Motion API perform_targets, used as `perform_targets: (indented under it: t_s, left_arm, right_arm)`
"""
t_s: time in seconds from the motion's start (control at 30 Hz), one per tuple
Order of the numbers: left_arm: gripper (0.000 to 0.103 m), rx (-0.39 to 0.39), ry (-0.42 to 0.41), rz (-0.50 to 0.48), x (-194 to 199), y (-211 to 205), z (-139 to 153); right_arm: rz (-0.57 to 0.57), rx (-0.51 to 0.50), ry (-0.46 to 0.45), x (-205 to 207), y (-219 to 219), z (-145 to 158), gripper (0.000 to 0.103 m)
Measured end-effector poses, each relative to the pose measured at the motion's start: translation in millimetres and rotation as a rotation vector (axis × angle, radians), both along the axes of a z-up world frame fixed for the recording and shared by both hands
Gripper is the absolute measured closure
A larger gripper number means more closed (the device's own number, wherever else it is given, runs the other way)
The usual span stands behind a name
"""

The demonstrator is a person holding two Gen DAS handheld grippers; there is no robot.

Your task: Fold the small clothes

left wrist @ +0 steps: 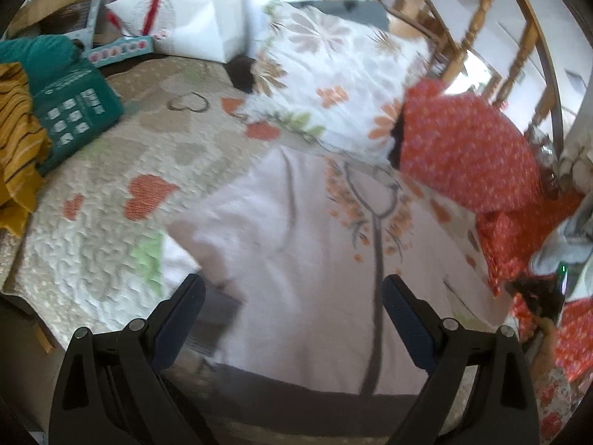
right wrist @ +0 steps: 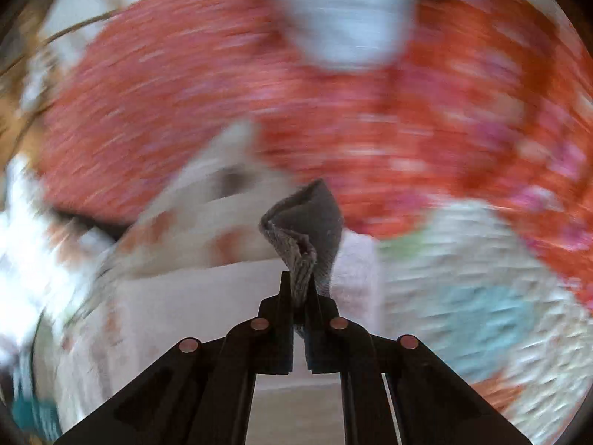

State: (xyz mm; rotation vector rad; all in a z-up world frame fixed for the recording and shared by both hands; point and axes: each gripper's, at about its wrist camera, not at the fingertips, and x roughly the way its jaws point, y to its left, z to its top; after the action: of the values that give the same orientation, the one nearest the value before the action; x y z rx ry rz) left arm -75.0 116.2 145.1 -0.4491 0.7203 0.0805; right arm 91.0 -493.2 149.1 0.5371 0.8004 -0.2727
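A pale pink small garment [left wrist: 296, 259] with a tree print and a grey hem lies spread on the quilt in the left wrist view. My left gripper [left wrist: 292, 319] is open, its fingers either side of the garment's lower part, just above it. In the blurred right wrist view my right gripper [right wrist: 298, 289] is shut on a grey ribbed edge of the garment [right wrist: 307, 230], which sticks up between the jaws. The pink cloth [right wrist: 207, 296] lies below it.
A quilt [left wrist: 111, 222] with hearts covers the surface. A flowered pillow [left wrist: 333, 74] and a red patterned cloth [left wrist: 470, 148] lie behind. A teal pack [left wrist: 74, 111], an orange striped cloth [left wrist: 18, 141] and a white bag [left wrist: 200, 15] are at left. A wooden chair [left wrist: 481, 18] stands beyond.
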Motion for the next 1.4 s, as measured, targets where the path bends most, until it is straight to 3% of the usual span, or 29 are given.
perform_targets:
  t_s: [0.2, 0.4, 0.53, 0.77, 0.93, 1.0, 1.07, 1.1, 1.2, 1.37, 1.4]
  left_arm:
    - [0.008, -0.027, -0.022, 0.061, -22.3, 45.4, -3.6]
    - [0.008, -0.036, -0.012, 0.167, -49.6, 102.0, -16.5]
    - [0.008, -0.059, -0.002, 0.230, -65.9, 132.4, -26.8]
    - [0.008, -0.134, -0.018, 0.285, -83.3, 165.1, -35.7]
    - [0.008, -0.147, -0.035, 0.313, -90.1, 175.7, -32.4]
    - [0.008, -0.150, -0.043, 0.322, -93.0, 178.7, -31.0]
    - [0.008, -0.154, -0.046, 0.328, -94.5, 180.4, -31.4]
    - [0.008, -0.156, -0.044, 0.329, -94.8, 180.7, -32.0]
    - [0.008, -0.170, -0.037, 0.321, -94.2, 179.3, -33.6]
    - [0.008, -0.154, -0.044, 0.309, -97.7, 170.8, -29.4]
    - [0.008, -0.152, -0.045, 0.308, -98.3, 169.6, -28.5]
  right_arm:
    - [0.387, 0.026, -0.042, 63.8, 190.7, 17.4, 0.098]
    - [0.670, 0.039, 0.025, 99.7, 370.8, -17.4, 0.098]
    - [0.767, -0.027, 0.100, 113.4, 449.2, -49.8, 0.098]
    - [0.851, -0.140, 0.256, 121.7, 511.3, -104.9, 0.094]
    - [0.962, -0.060, 0.243, 91.3, 528.9, -91.5, 0.088]
    - [1.025, -0.010, 0.227, 65.5, 532.0, -80.1, 0.080]
    - [1.112, 0.038, 0.215, 31.9, 541.9, -74.2, 0.055]
    - [1.155, 0.063, 0.212, 13.9, 545.9, -73.2, 0.053]
    - [1.241, 0.090, 0.229, -29.6, 557.5, -82.5, 0.052]
    - [1.294, -0.023, 0.253, -66.0, 578.5, -106.2, 0.051]
    - [1.300, -0.039, 0.251, -72.3, 582.5, -109.5, 0.055]
